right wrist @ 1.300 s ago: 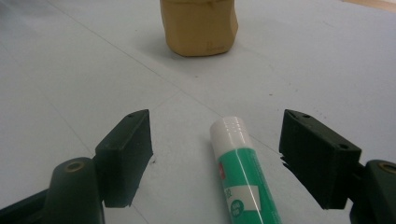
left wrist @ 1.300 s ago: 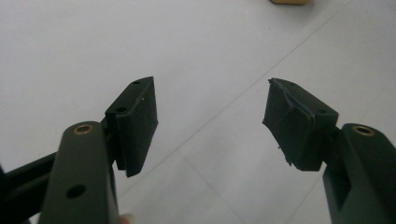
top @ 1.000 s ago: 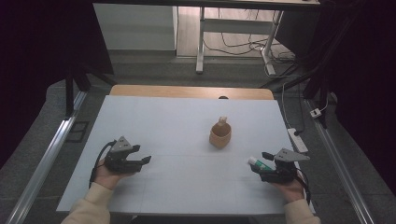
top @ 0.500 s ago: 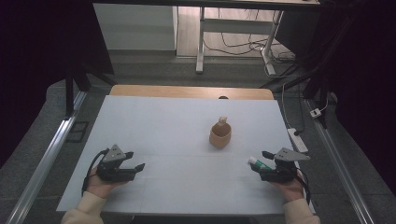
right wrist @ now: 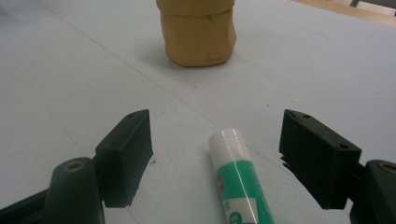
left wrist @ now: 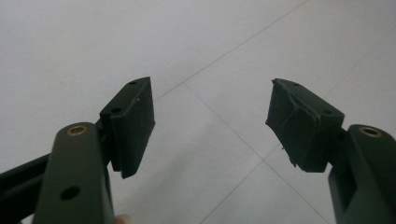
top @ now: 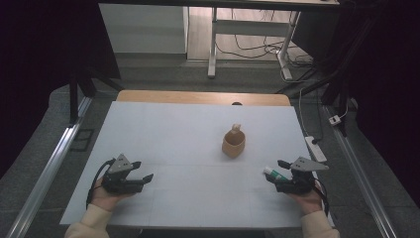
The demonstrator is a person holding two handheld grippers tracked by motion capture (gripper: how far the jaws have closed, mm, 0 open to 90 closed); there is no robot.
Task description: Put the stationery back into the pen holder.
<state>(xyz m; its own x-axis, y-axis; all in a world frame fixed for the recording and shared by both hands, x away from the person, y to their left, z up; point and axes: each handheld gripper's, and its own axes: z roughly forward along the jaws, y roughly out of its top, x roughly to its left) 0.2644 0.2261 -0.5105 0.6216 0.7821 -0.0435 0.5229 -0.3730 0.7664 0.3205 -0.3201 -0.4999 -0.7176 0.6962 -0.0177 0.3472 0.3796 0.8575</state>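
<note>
My left gripper (top: 141, 177) has slid toward lower left, jaws wide, empty; right gripper (right wrist: 217, 154) straddles the glue stick (right wrist: 238, 179), unclamped, ready to grasp

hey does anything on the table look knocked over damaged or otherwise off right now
One small thing: the pad on one jaw of the left hand-held gripper looks torn and ragged along its edge. Otherwise the tan cup stands upright, and the glue stick lies flat on the table between the open jaws of the right hand-held gripper. Nothing is spilled.

White table (top: 173, 129) bears cup (top: 233, 144), tube (top: 271, 172) (lying flat).
</note>
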